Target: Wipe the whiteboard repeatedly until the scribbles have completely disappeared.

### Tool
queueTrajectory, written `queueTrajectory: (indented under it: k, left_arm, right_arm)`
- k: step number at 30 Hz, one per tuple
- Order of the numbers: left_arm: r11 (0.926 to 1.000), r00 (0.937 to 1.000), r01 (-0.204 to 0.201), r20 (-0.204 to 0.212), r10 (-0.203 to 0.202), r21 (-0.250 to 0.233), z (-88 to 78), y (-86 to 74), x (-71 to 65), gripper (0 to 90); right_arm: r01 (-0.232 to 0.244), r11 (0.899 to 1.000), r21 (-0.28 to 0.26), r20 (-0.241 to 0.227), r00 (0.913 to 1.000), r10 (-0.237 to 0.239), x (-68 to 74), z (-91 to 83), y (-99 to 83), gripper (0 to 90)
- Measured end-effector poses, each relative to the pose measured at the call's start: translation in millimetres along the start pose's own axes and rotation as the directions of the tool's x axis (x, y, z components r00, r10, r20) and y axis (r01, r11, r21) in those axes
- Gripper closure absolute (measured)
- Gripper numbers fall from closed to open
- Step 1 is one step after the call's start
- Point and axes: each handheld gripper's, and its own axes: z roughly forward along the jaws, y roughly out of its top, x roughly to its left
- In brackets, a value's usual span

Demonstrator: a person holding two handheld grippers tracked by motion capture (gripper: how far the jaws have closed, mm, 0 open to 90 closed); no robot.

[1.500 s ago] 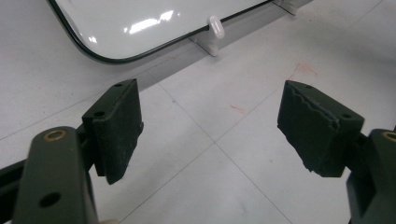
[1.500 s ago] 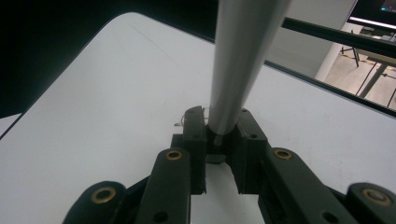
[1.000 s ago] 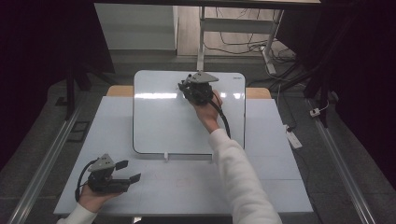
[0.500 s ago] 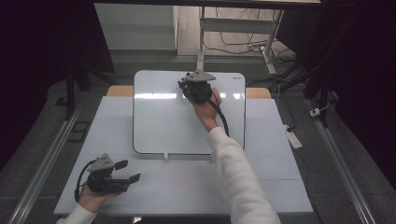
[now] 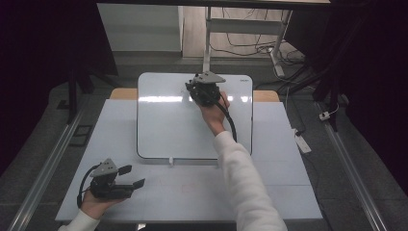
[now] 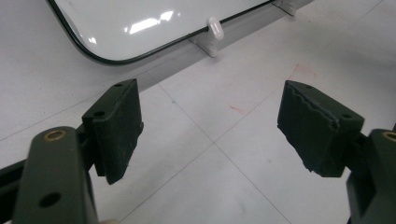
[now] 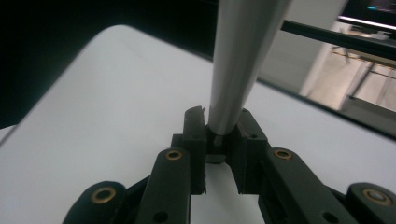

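Note:
A white whiteboard [image 5: 168, 125] lies on the table, its far end over the table's back edge. My right gripper [image 5: 204, 89] hovers at the board's upper middle, held by a hand in a white sleeve. In the right gripper view its jaws [image 7: 219, 135] are shut on a grey, pen-like cylinder [image 7: 238, 60] that rises away over the board [image 7: 107, 107]. My left gripper [image 5: 132, 178] rests at the table's front left, pointing right. Its jaws [image 6: 210, 121] stand wide open with nothing between them, and the board's rounded corner [image 6: 140, 23] lies ahead of them.
A small white clip [image 6: 215, 28] sits at the board's near edge. Faint red marks [image 6: 303, 72] stain the table surface [image 5: 279, 192]. A metal stand and cables [image 5: 250, 43] are on the floor beyond the table. Rails run along both sides.
The right gripper has shifted very slightly toward the board's far edge. The left gripper has stayed in place.

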Motion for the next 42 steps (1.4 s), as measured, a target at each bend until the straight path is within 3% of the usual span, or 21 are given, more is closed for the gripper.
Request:
queueTrajectory:
  k: [3, 5, 8, 10, 11, 14, 17, 20, 23, 25, 29, 31, 36, 39, 42]
  left_arm:
    - [1.0, 1.0, -0.001, 0.0, 0.001, -0.005, -1.4, -0.4, -0.4, 22.4]
    - [1.0, 1.0, 0.0, -0.002, 0.0, -0.008, -2.3, -0.5, -0.5, 22.4]
    - [1.0, 1.0, -0.003, -0.002, 0.003, -0.005, -2.2, -0.4, -1.1, 22.3]
    - [1.0, 1.0, -0.004, -0.001, 0.004, -0.005, -2.2, -0.2, -1.3, 22.3]
    - [1.0, 1.0, -0.004, -0.002, 0.004, -0.006, -2.3, -0.1, -1.2, 22.3]
    - [1.0, 1.0, 0.0, -0.002, 0.0, -0.008, -2.5, -0.3, -0.6, 22.3]
    - [1.0, 1.0, -0.002, -0.003, 0.002, -0.009, -3.0, -0.6, -1.2, 22.3]
    - [0.9999, 1.0, -0.001, -0.006, 0.001, -0.011, -3.4, -0.6, -1.4, 22.3]
    - [1.0, 1.0, 0.0, -0.004, 0.0, -0.007, -2.7, -0.7, -0.5, 22.3]
    - [1.0, 1.0, -0.002, -0.005, 0.001, -0.009, -2.9, -0.5, -0.6, 22.3]
    - [1.0, 1.0, 0.0, -0.006, 0.0, -0.007, -2.5, -0.7, 0.2, 22.3]
    - [1.0, 1.0, 0.001, -0.007, -0.001, -0.006, -2.4, -0.8, -0.1, 22.3]
    - [0.9999, 1.0, 0.002, -0.009, -0.002, -0.013, -4.0, -1.4, -0.3, 22.3]
    - [1.0, 1.0, 0.002, -0.009, -0.002, -0.008, -3.0, -1.4, 0.7, 22.3]
    - [1.0, 1.0, -0.002, -0.007, 0.002, -0.006, -2.8, -0.8, -0.4, 22.3]
  right_arm:
    - [0.051, 0.998, 0.026, -0.04, 0.998, -0.05, 15.4, 6.7, -1.7, 77.2]
    - [0.066, 0.997, 0.03, -0.039, 0.9971, -0.065, 16.3, 8.3, -0.2, 77.2]
    - [0.031, 1.0, 0.006, 0.018, 0.9994, -0.031, 5.5, 6.3, 5.6, 77.2]
    - [0.002, 1.0, 0.0, 0.021, 0.9998, -0.002, 0.1, 5.7, 7.0, 77.2]
    - [0.007, 1.0, 0.002, 0.022, 0.9997, -0.007, 1.9, 6.0, 6.3, 77.2]
    - [0.056, 0.998, 0.027, -0.033, 0.9979, -0.056, 15.0, 8.2, 2.4, 77.1]
    - [0.072, 0.997, 0.032, -0.043, 0.9966, -0.07, 20.9, 9.4, 0.0, 77.1]
    - [0.063, 0.998, 0.02, 0.0, 0.998, -0.063, 14.0, 8.6, 2.9, 77.2]
    - [0.024, 1.0, -0.004, 0.04, 0.9989, -0.024, 1.5, 7.3, 7.6, 77.1]
    - [0.003, 1.0, -0.013, 0.031, 0.9995, -0.003, -2.5, 7.9, 7.9, 77.1]
    - [0.048, 0.999, 0.011, -0.015, 0.9988, -0.047, 12.0, 9.8, 4.0, 77.1]
    - [0.07, 0.997, 0.016, -0.014, 0.9975, -0.07, 14.7, 10.0, 3.9, 77.1]
    - [-0.037, 0.999, -0.026, 0.079, 0.9961, 0.038, -14.1, -0.3, 5.6, 77.1]
    - [-0.042, 0.999, -0.032, 0.085, 0.9954, 0.045, -21.3, -6.2, 6.1, 77.1]
    - [-0.037, 0.999, -0.025, 0.077, 0.9963, 0.039, -17.8, -5.0, 5.1, 77.1]
